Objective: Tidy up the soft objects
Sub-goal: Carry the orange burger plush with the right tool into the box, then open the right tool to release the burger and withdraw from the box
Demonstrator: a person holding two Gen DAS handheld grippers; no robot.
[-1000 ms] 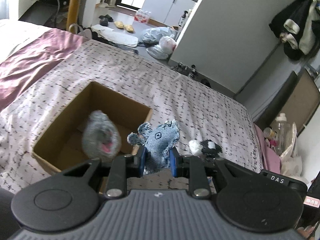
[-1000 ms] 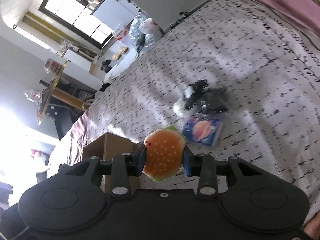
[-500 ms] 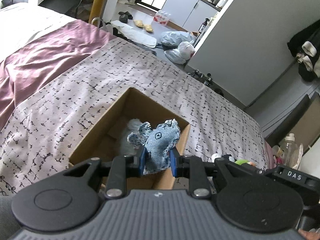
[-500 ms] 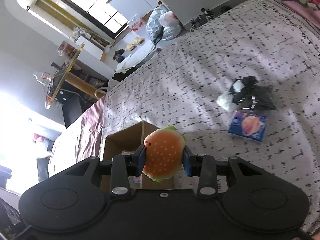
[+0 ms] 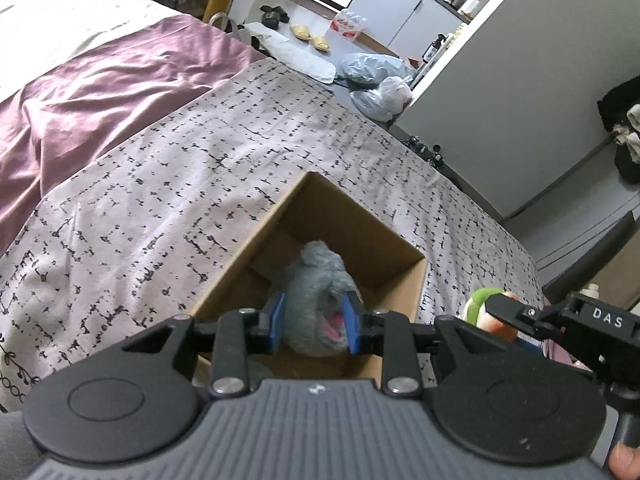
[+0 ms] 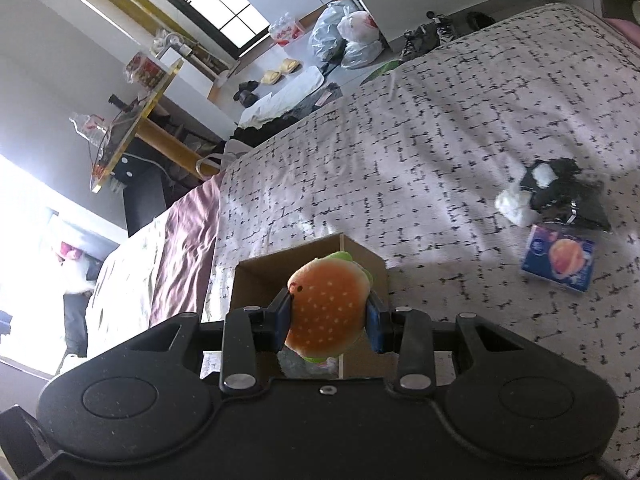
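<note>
An open cardboard box sits on the patterned bedspread; it also shows in the right wrist view. A grey fluffy plush with a pink mouth lies inside it. My left gripper hangs over the box, open and empty, its blue pads either side of the plush in view. The denim toy is out of sight. My right gripper is shut on an orange burger plush above the box's right side; the burger's edge shows in the left wrist view.
A black-and-white plush and a blue card packet lie on the bedspread to the right. A purple sheet covers the bed's left. Bags and slippers are on the floor beyond.
My left gripper has opened and the denim toy is gone from between its pads. Both grippers have moved closer over the box; the right still holds the burger.
</note>
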